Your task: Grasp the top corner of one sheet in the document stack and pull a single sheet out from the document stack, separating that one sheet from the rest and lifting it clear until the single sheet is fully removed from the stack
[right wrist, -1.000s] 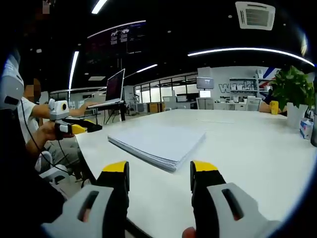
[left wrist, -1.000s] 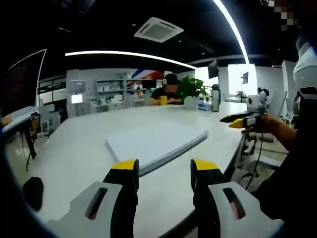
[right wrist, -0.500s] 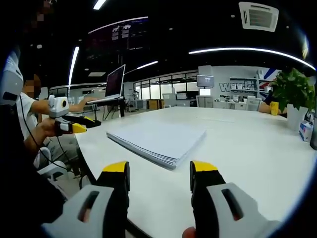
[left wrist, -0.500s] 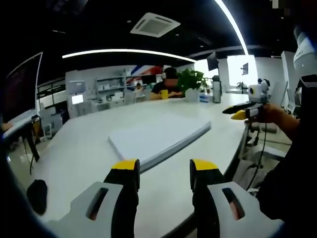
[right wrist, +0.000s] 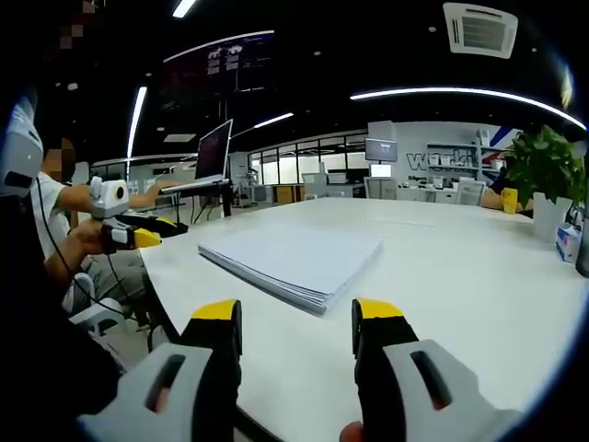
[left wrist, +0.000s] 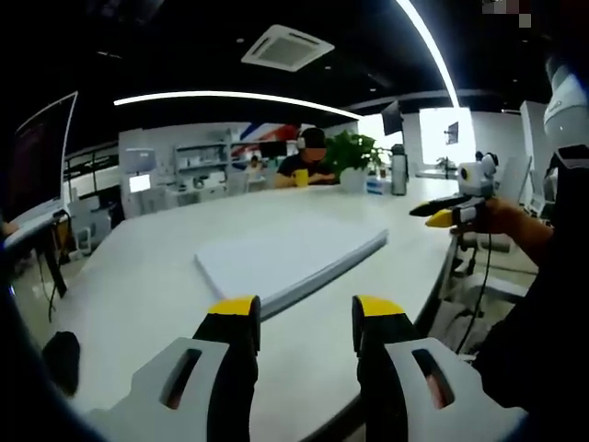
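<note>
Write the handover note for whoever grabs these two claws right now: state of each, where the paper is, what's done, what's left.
Left claw: open, empty, held short of the document stack.
Right claw: open, empty, also short of the stack, facing its near corner.
Stack: lies flat on the white table, near the edge on the person's side, sheets squared up, none lifted.
Done: nothing yet; no sheet touched.
Left: close on the top corner of one sheet, peel it off the rest, lift it until it is fully clear of the stack.
</note>
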`<action>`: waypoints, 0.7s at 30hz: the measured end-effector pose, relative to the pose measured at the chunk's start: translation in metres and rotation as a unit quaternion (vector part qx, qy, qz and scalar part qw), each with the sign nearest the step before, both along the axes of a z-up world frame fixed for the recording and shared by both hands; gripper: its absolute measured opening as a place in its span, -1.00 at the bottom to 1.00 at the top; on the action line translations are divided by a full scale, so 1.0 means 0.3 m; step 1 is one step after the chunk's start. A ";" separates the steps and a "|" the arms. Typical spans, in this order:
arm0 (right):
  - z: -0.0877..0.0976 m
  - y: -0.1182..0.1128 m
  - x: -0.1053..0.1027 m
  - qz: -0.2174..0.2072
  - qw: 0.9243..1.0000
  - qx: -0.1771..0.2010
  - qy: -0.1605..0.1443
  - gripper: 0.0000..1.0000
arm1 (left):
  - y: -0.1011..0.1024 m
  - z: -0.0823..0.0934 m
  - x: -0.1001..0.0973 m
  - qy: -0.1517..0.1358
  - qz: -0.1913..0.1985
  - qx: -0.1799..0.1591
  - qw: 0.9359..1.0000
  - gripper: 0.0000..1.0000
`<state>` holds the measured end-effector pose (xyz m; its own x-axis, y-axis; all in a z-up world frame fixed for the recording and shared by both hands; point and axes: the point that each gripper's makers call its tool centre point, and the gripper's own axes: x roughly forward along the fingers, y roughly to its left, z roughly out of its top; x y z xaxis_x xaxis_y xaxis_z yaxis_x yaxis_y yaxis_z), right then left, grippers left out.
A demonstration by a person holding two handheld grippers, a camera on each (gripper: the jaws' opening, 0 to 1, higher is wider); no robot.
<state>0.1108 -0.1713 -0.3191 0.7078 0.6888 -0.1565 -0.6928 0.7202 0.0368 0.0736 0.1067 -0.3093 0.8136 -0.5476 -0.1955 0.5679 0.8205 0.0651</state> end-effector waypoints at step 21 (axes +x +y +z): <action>-0.026 0.018 0.004 0.003 1.000 -0.011 0.008 -0.07 | -0.001 -0.004 0.000 0.006 -0.007 -0.003 1.000 -0.21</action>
